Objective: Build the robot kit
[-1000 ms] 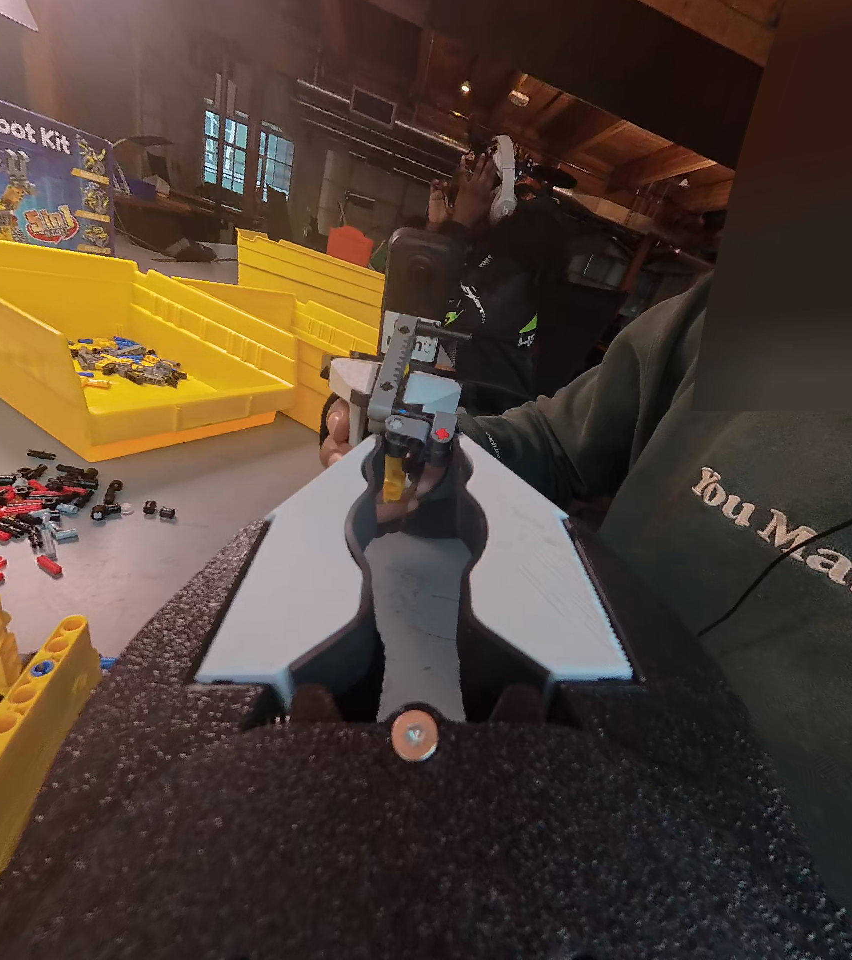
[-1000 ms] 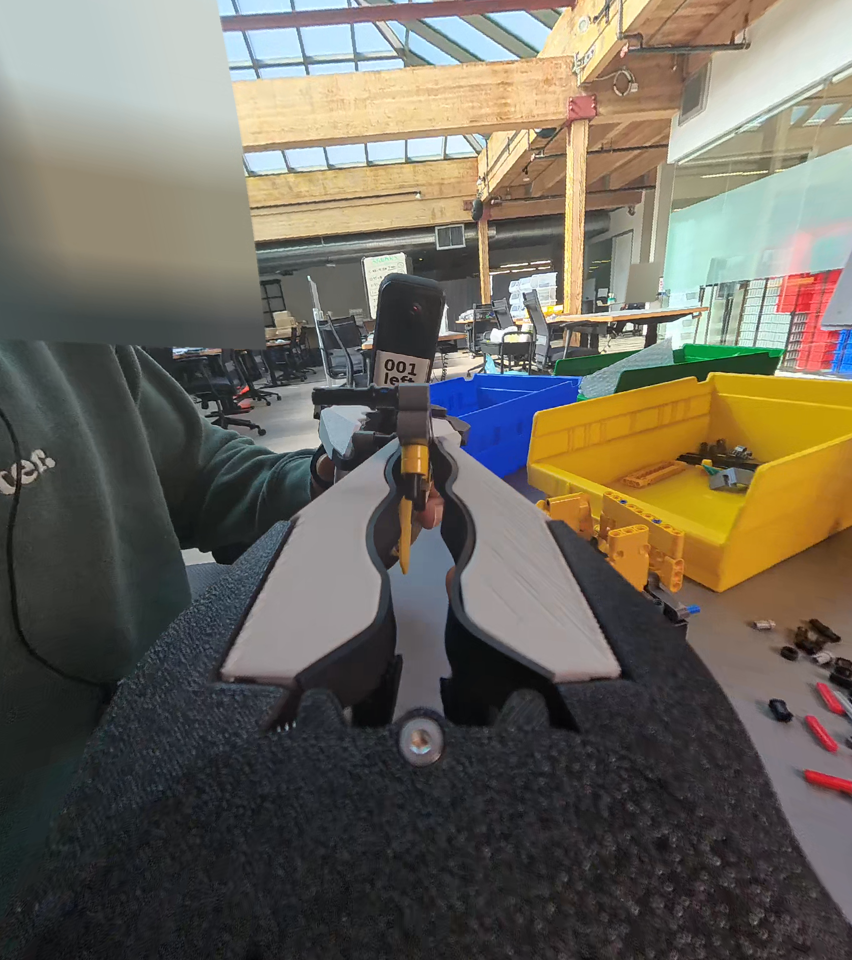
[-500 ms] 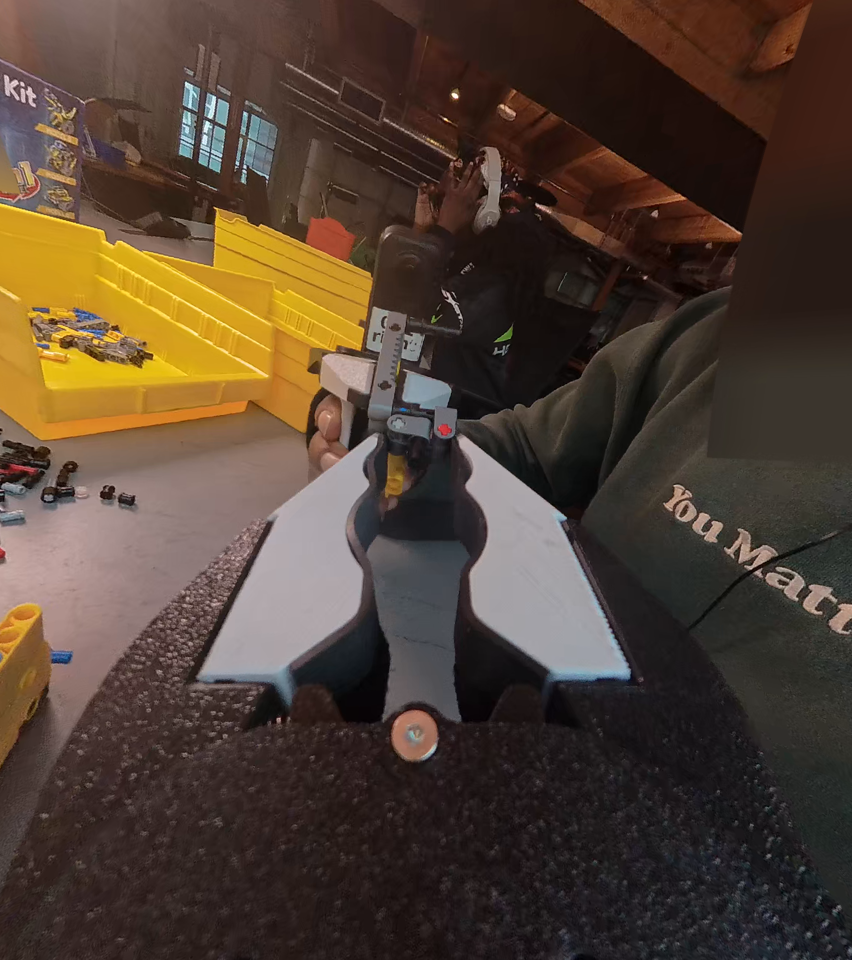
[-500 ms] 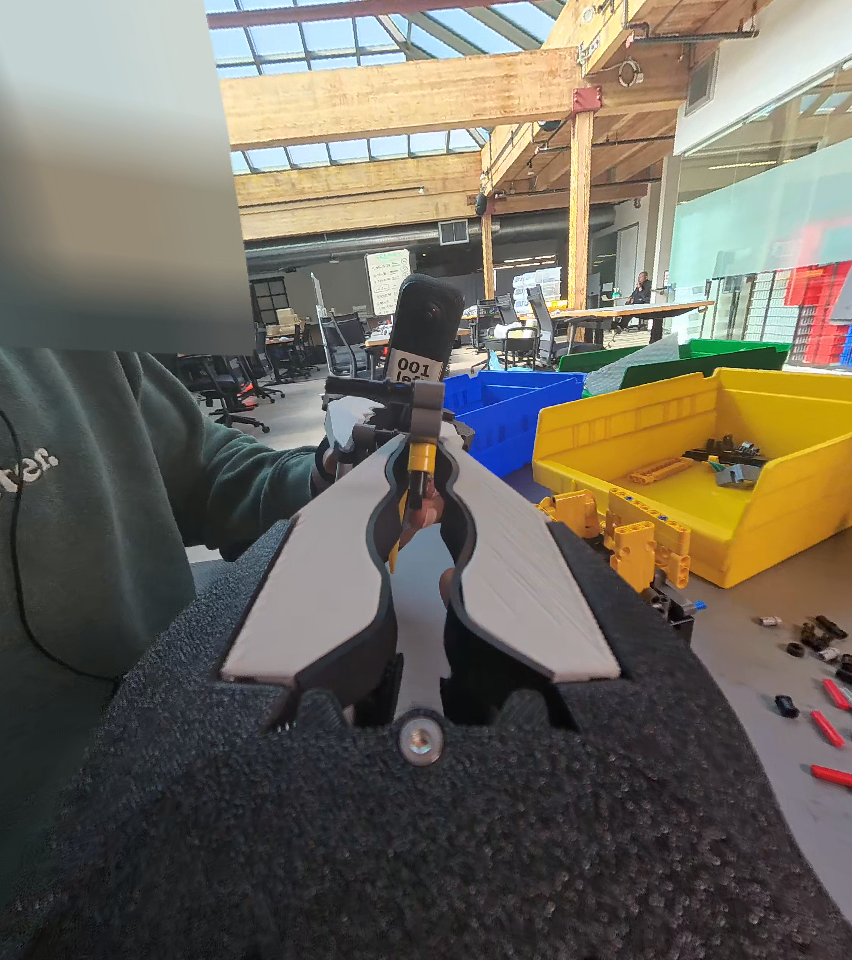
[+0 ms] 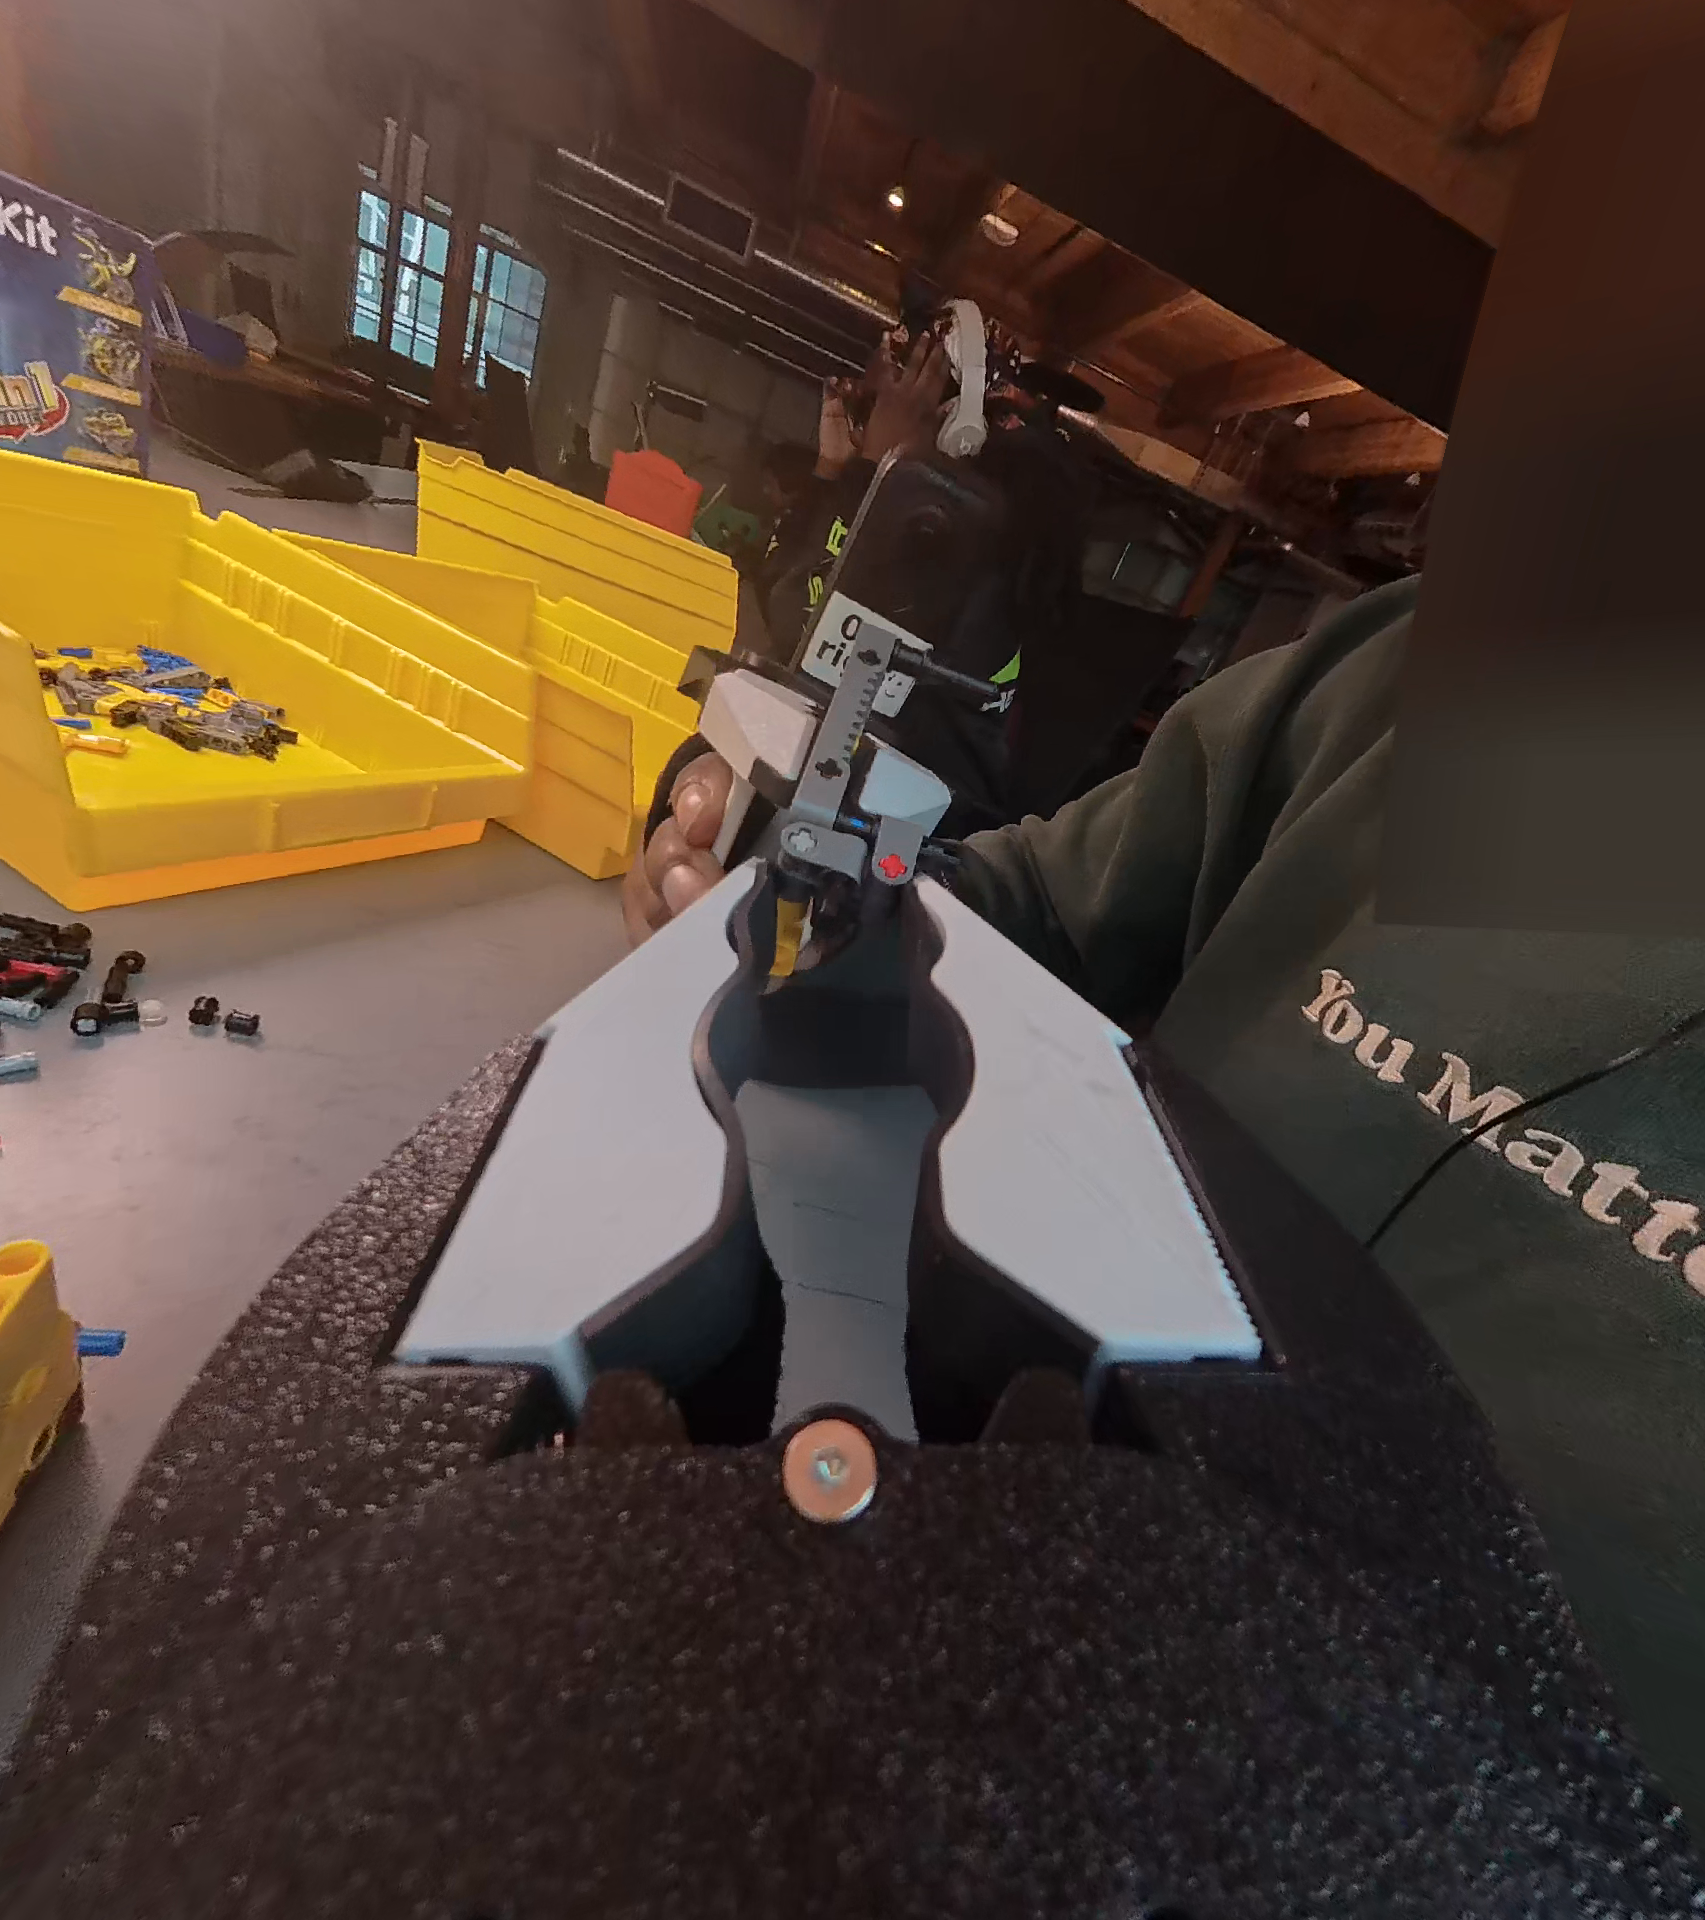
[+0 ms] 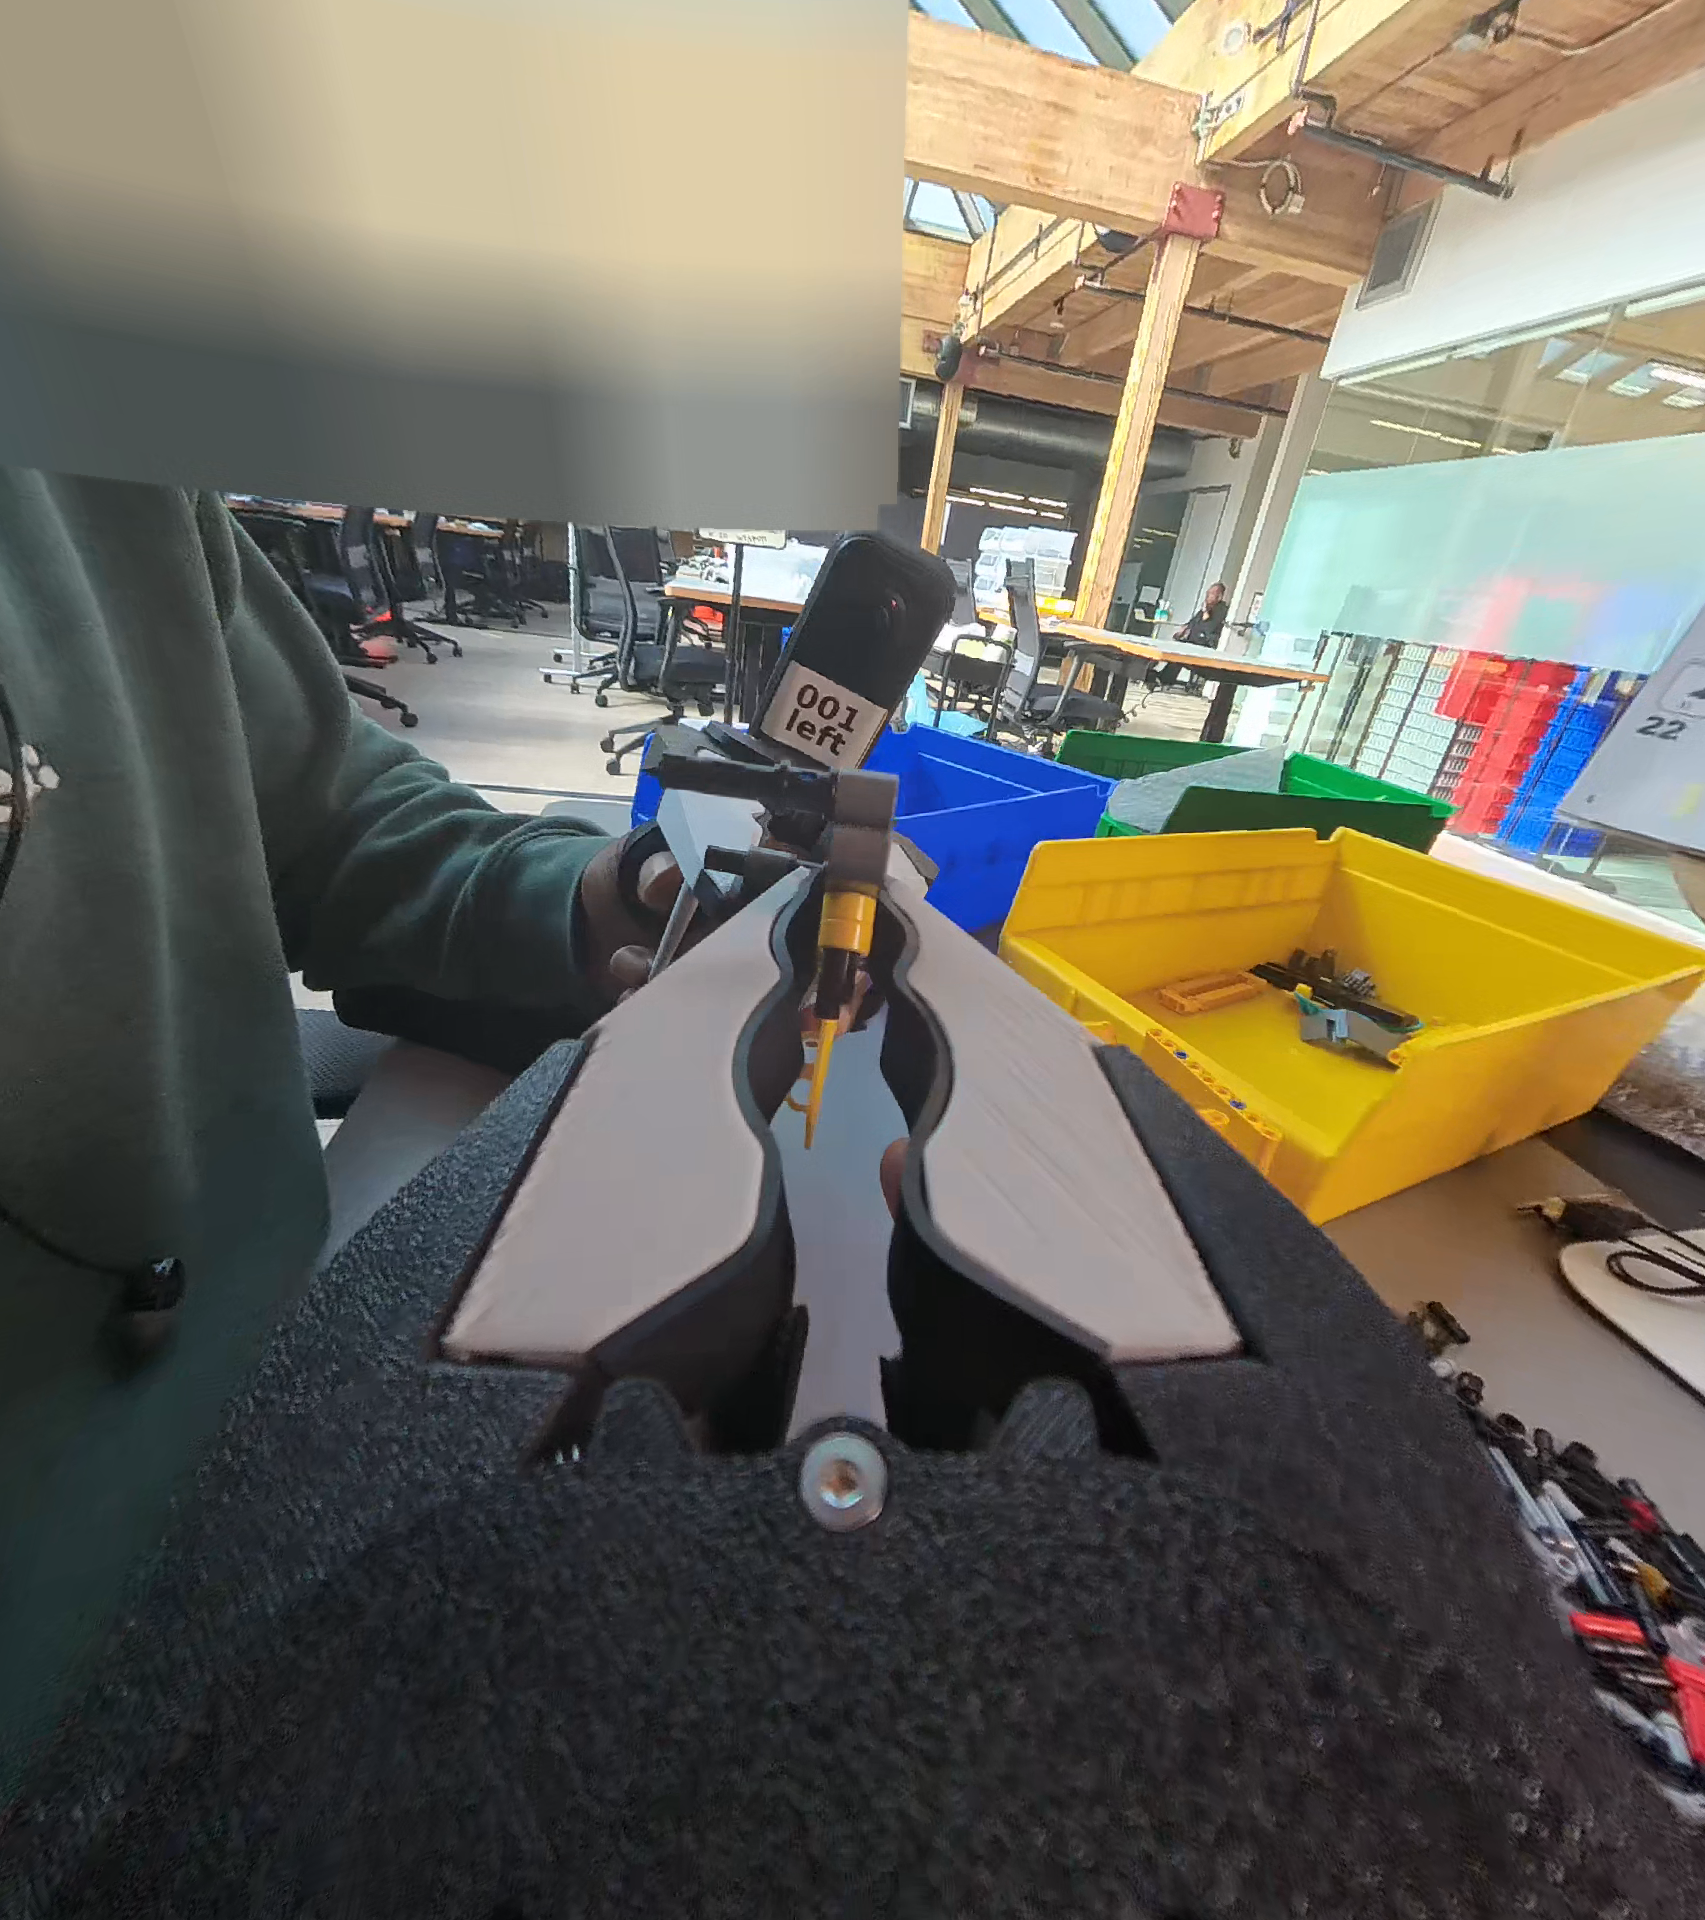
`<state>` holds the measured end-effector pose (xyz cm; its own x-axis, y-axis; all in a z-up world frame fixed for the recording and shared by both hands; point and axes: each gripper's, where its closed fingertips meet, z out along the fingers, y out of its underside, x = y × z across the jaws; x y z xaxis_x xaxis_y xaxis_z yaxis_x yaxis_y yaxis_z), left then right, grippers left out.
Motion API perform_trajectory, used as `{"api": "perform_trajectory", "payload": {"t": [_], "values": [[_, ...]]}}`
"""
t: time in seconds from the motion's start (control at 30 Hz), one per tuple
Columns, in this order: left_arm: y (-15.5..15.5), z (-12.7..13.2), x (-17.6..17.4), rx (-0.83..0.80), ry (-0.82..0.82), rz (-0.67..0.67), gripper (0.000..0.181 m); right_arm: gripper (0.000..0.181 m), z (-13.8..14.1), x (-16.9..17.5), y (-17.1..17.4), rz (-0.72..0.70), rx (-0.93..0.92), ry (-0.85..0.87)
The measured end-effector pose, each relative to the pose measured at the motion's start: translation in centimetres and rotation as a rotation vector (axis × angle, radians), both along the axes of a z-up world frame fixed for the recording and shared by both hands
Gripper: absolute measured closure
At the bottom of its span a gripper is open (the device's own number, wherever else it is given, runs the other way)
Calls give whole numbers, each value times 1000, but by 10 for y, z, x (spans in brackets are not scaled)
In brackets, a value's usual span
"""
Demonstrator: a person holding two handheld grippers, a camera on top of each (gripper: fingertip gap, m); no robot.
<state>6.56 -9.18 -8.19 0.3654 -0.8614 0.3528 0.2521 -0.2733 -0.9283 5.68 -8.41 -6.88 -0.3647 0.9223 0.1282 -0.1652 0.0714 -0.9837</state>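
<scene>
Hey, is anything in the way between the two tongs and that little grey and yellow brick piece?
Nothing visible. Both tongs, left and right, meet at the small brick assembly held in the air between them.

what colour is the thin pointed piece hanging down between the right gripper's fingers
Yellow: the thin pointed piece shows best in the right wrist view.
</scene>
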Motion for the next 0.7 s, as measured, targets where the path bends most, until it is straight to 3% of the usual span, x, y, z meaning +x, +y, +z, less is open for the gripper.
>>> {"api": "perform_trajectory", "payload": {"t": [0.17, 0.43, 0.53, 0.57, 0.7], "values": [[-1, -5, 4, -10, 15, -25, 160, 174, -5, 4, -2, 64, -71, -34], [-8, -7, 9, 0, 22, -81, 159, 172, -9, 7, -8, 92, -13, -40], [1, -10, 3, 80, 134, 30, 159, 168, -11, 2, 3, 74, -46, -50], [6, -13, -2, 117, 207, 87, 159, 152, -14, 2, 7, 73, -42, -60], [25, -26, -28, 359, 616, 372, 159, 143, -30, 4, 38, -54, 112, -116]]}}
